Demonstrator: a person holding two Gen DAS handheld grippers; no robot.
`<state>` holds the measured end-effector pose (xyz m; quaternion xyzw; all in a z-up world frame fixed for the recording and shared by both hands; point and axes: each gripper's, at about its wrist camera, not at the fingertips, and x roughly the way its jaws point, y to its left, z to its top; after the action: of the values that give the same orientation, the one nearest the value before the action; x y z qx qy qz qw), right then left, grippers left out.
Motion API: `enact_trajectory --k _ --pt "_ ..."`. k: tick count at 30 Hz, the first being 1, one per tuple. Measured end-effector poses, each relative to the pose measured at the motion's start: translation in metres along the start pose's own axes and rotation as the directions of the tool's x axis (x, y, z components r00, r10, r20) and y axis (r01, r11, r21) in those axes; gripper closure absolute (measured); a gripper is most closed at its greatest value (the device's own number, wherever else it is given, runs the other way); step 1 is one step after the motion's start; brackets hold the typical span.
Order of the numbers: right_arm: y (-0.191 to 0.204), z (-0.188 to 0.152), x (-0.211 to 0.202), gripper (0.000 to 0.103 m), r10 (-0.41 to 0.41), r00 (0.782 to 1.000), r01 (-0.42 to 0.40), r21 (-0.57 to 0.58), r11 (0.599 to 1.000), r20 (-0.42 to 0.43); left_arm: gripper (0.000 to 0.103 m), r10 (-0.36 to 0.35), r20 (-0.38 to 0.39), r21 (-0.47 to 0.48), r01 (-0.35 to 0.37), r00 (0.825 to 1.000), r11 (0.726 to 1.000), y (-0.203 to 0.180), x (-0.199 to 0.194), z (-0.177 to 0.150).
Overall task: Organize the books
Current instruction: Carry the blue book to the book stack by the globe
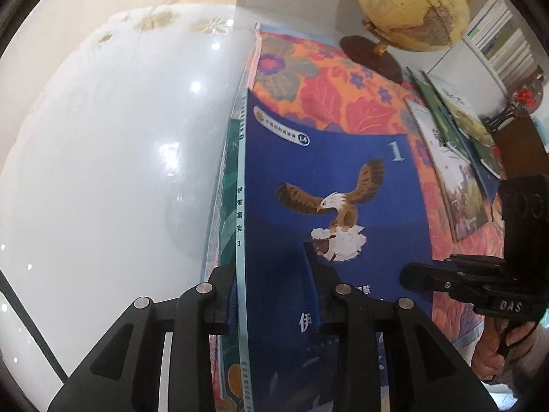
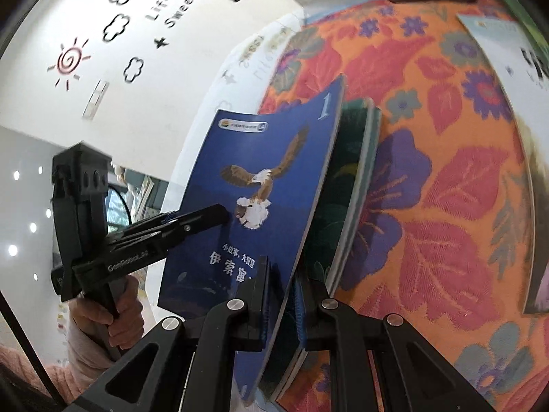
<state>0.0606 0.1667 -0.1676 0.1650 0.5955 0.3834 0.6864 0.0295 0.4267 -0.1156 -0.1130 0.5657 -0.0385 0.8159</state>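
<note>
Blue eagle book (image 1: 329, 178) held on edge with a green book (image 1: 228, 185) behind it, at the edge of the flowered tabletop (image 1: 322, 82) – long axis running away from both tools. Left tool (image 1: 274, 295) straddling the spine, part open, pads apparently off the covers. Right tool (image 2: 283, 295) nearly closed, pinching the lower corner – nearer hand for steadying. More books (image 1: 456, 144) lying well apart, by the globe (image 1: 411, 7)

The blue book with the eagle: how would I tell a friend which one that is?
Look at the orange flowered tablecloth with the globe at its far end. At the cloth's edge, the blue book stands against a dark green book. It alone shows an eagle on a sheep and a white number 1; the other books lie flat beyond it.
</note>
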Motion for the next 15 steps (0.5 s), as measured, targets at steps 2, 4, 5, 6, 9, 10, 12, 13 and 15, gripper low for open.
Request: enact_trajectory --k 2,4,5,6,9,10,12,13,15 --pt "-0.0049 -0.0014 -0.0007 0.090 0.018 1.000 -0.018 0.023 1.000 0.003 0.074 -0.002 -0.003 0.007 0.002 1.000 1.000 0.0002 0.0002 -0.0008" --pt "-0.0062 -0.0011 -0.0010 0.090 0.020 1.000 -0.020 0.030 0.999 0.002 0.074 0.001 -0.012 0.010 -0.001 1.000 1.000 -0.0007 0.0002 -0.0006" --pt "-0.0048 -0.0007 -0.0013 0.090 0.011 1.000 -0.011 0.023 1.000 0.000 0.073 0.003 -0.014 0.012 -0.003 1.000 1.000 -0.0005 0.0002 -0.0008" --pt "-0.0030 -0.0006 -0.0016 0.090 0.000 1.000 0.000 0.013 1.000 -0.002 0.072 0.008 -0.017 0.014 -0.008 1.000 1.000 -0.0007 -0.0001 -0.0011" --pt "-0.0025 -0.0003 -0.0020 0.090 -0.007 1.000 0.007 0.018 1.000 -0.006 0.070 0.020 -0.015 0.012 -0.020 1.000 1.000 0.0017 -0.0007 -0.0013" --pt "-0.0030 -0.0001 -0.0021 0.090 -0.004 1.000 0.005 0.025 1.000 -0.005 0.070 0.026 -0.017 0.009 -0.026 1.000 1.000 0.0027 -0.0013 -0.0011" --pt "-0.0041 0.0008 -0.0009 0.090 -0.008 1.000 0.008 0.034 0.999 -0.001 0.070 0.076 -0.019 0.022 -0.076 0.997 0.997 0.0013 -0.0021 0.0002" --pt "-0.0039 0.0009 -0.0018 0.090 -0.012 1.000 0.012 0.038 0.999 0.003 0.071 0.140 -0.025 0.043 -0.139 0.990 0.989 -0.0004 -0.0011 0.0005" --pt "-0.0044 0.0001 -0.0026 0.090 -0.008 1.000 0.008 0.044 0.999 0.002 0.072 0.167 -0.029 0.069 -0.165 0.986 0.984 -0.0028 0.0002 -0.0007"
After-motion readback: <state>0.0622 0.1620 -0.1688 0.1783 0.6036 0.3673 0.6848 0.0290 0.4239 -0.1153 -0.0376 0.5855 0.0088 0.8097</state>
